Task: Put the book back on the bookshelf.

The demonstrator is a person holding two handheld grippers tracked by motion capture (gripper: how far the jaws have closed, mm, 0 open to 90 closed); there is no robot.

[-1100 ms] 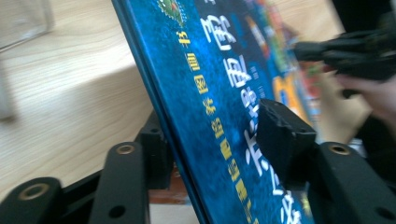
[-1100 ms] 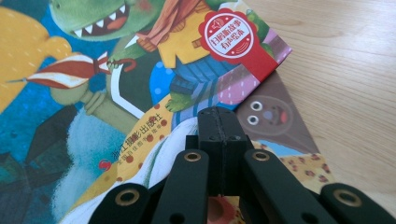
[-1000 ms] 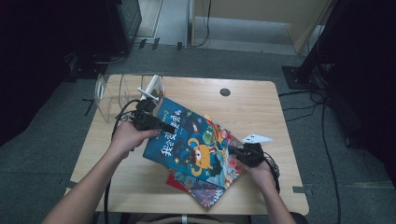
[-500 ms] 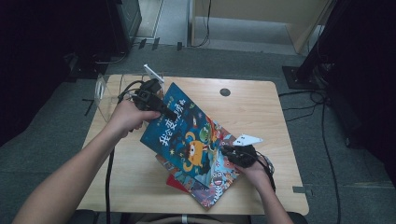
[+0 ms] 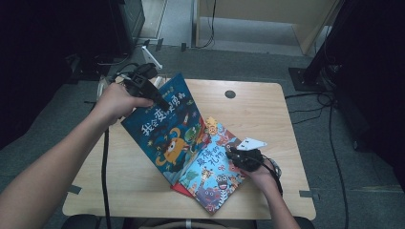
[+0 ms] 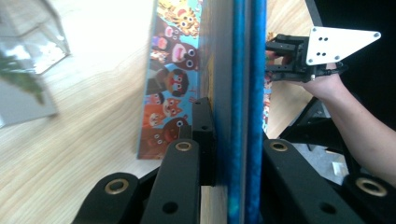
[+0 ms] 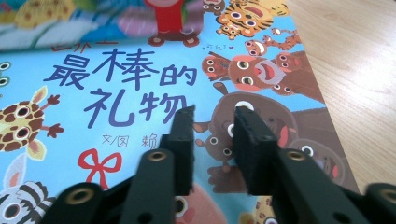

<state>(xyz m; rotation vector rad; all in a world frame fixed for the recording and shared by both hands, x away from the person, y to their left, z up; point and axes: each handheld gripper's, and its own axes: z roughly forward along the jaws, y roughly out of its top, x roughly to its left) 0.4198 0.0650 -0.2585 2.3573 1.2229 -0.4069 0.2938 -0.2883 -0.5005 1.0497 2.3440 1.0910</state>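
L gripper (image 5: 160,100) is clamped on the far edge of the dark-blue hardcover picture book w/ orange monster on the cover (image 5: 167,131). Jaws have just been closing; in the L gripper view the book's blue edge (image 6: 243,93) sits between the black pads, pads pressing on it. Book is tilted, far-left edge held up off the light wooden table (image 5: 267,109), near-right edge down on the stack. Cover title is large Chinese script, white and yellow; can't read it reliably from the high view.

R gripper (image 5: 234,157) hovers over the light-blue picture book w/ cartoon animals (image 5: 217,167), which lies flat at the near-right of the table, partly under the blue one. Jaws have just been opening and stand at a medium gap w/ nothing between them; the R gripper view looks through the gap (image 7: 212,126) onto the cover. Title reads clearly there: "最棒的礼物" in dark-blue characters, smaller line below starts "文/图 赖…", rest hidden by the jaw. Red bow drawn near-left of the title, brown bears and tigers to the right.

A red book edge (image 5: 179,190) pokes out under both at the near side. Clear plastic container (image 6: 28,42) sits at the far-left corner of the table, just beside the L hand (image 5: 117,102). Small dark round spot (image 5: 230,94) at table far-centre, well apart from the books.
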